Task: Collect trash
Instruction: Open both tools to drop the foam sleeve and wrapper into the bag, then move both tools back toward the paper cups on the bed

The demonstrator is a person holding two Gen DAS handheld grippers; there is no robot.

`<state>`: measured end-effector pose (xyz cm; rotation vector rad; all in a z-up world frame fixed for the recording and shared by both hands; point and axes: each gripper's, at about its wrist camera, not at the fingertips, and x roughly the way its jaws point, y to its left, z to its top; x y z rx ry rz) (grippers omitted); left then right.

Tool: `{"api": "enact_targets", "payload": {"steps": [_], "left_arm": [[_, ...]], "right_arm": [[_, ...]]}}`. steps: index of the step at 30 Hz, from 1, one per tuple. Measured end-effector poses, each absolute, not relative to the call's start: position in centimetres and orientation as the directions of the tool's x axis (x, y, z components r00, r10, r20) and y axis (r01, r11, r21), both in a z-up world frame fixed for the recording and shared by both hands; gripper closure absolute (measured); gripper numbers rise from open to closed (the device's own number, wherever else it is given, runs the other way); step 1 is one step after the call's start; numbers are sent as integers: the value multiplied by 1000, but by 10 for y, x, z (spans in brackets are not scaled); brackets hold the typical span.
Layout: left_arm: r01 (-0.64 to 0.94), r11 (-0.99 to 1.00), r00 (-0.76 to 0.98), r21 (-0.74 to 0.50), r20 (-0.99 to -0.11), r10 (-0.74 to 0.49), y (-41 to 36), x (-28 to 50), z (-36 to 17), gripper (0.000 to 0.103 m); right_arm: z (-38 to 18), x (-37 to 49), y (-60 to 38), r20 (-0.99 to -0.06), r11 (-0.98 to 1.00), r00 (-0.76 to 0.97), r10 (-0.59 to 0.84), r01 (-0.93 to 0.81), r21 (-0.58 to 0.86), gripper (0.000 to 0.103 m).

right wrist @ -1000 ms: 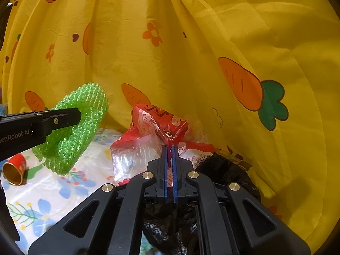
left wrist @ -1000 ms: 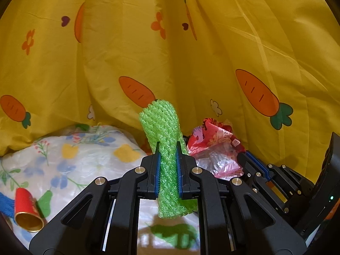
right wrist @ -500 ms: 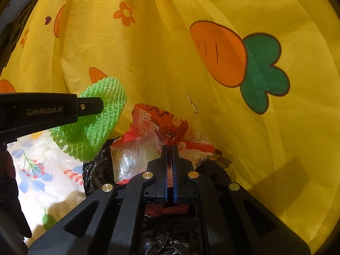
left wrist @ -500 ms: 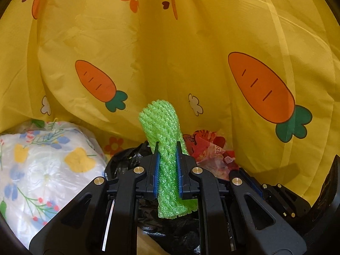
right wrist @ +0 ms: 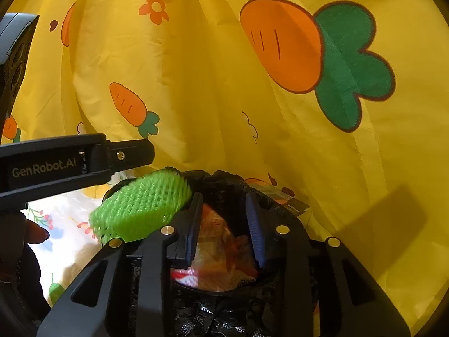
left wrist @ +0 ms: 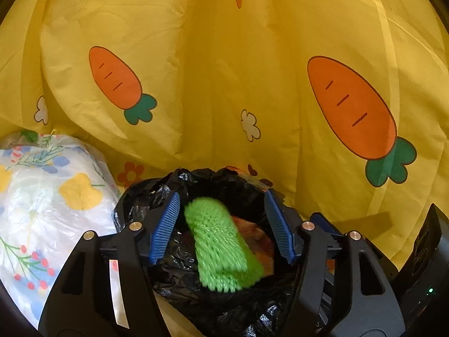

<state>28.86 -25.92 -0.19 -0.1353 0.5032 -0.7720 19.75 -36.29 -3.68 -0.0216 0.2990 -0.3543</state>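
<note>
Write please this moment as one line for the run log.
left hand-held gripper: just opened, green foam net released | right hand-held gripper: just opened, red wrapper loose between jaws | under both: black trash bag

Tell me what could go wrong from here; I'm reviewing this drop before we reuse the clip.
1. The green foam net is loose between the left gripper's jaws, which have just been opening, over the black trash bag. In the right wrist view it overhangs the bag's left rim, so it might tip onto the floral sheet.
2. The red snack wrapper sits between the right gripper's jaws, also just opening; it may snag on a pad.
</note>
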Motion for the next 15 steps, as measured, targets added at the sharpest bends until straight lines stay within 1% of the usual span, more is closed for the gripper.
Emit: {"api": "enact_targets", "payload": {"steps": [1,2,4,6,8,10,11,13,15], "left_arm": [[626,721,615,-297,-381,-690,-256,288,-1,32],[614,731,628,-297,-377,-681,-252,287,-1,25],[592,749,650,-298,-373,-663,-245,285,1,21],[572,768,669,-289,-376,-641,-235,280,5,21],[542,794,706,-274,-363,-607,-222,274,10,16],[499,826,752,-261,-345,-562,-203,264,14,11],[470,845,777,-255,-335,-533,-193,259,17,8],[414,876,820,-246,-319,-476,-170,244,21,6],[348,908,855,-234,-317,-410,-148,230,25,6]], "right_arm": [[-37,195,-363,-282,936,893,-351,344,-75,64],[-37,194,-363,-281,935,892,-354,347,-73,62],[-37,191,-363,-280,934,891,-357,351,-72,60],[-33,187,-362,-276,934,893,-355,351,-66,57],[-30,180,-359,-265,935,897,-352,349,-61,53],[-26,172,-354,-248,936,903,-350,347,-58,43],[-24,169,-351,-241,937,907,-346,344,-53,40],[-21,162,-345,-237,943,914,-330,331,-33,31],[-18,157,-337,-238,953,925,-297,304,-4,28]]}}
